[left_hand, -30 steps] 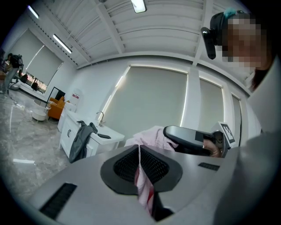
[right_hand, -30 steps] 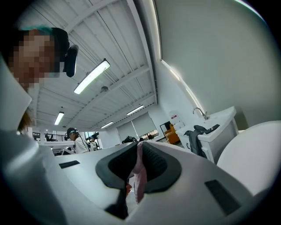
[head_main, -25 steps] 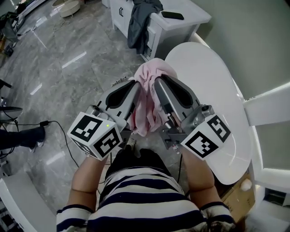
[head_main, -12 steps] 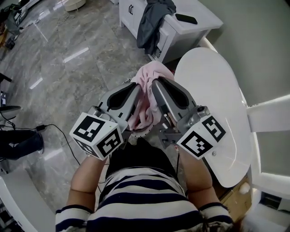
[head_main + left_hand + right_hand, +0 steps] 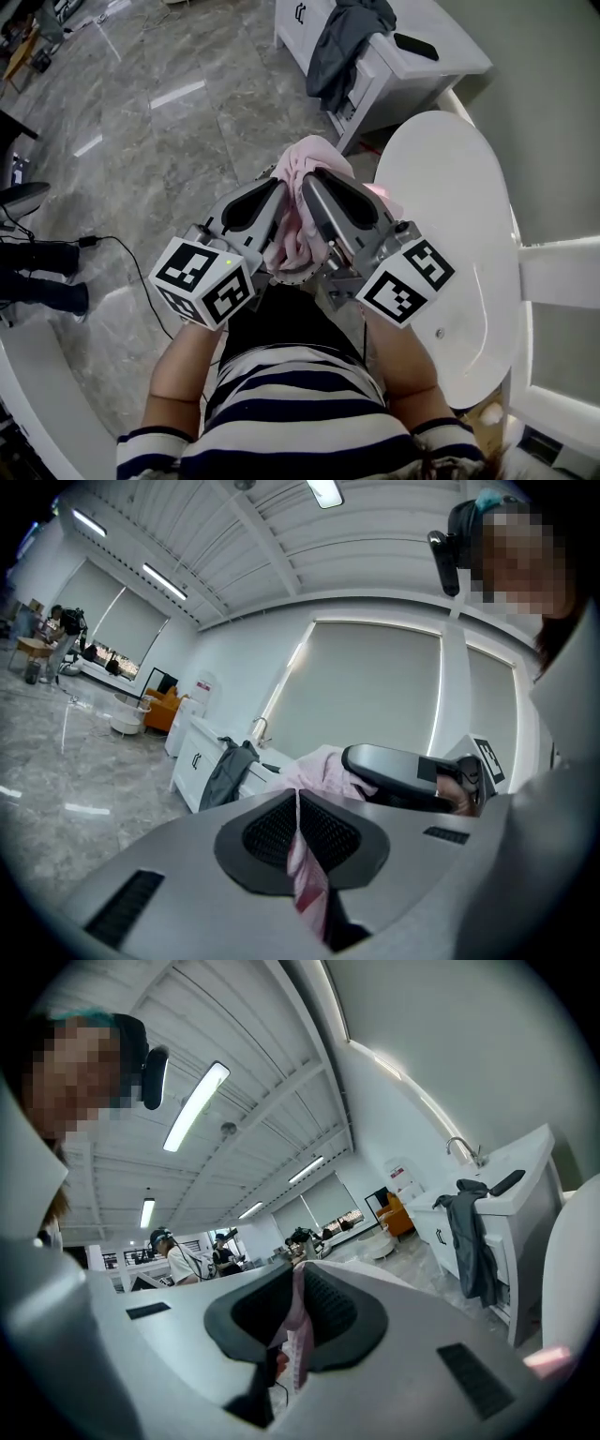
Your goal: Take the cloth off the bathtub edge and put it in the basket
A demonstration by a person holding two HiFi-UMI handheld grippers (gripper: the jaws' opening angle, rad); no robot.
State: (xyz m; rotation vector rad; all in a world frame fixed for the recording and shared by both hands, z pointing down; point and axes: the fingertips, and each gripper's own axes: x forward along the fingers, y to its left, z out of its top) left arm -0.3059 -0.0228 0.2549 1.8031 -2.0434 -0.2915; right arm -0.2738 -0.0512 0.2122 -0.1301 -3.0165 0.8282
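Note:
A bunched pink cloth [image 5: 302, 211] hangs in the air between my two grippers, left of the white bathtub [image 5: 450, 234] and over the marble floor. My left gripper [image 5: 277, 190] is shut on a fold of it, which shows as a thin pink strip pinched between the jaws [image 5: 302, 874]. My right gripper [image 5: 310, 180] is shut on another fold [image 5: 296, 1335]. The two grippers sit side by side, nearly touching, pointing away from me. In the left gripper view the right gripper [image 5: 403, 771] lies across the cloth bundle [image 5: 323, 761]. A pale rim [image 5: 292, 275] peeks out under the cloth; what it belongs to is unclear.
A white cabinet [image 5: 422, 70] stands beyond the tub with a dark grey garment [image 5: 349, 47] draped over it and a black object [image 5: 414, 45] on top. A black cable [image 5: 127, 258] runs over the floor at left, near someone's shoes [image 5: 42, 281].
Both grippers have carried the pink cloth left, away from the bathtub edge, and a little lower. Both grips are unchanged.

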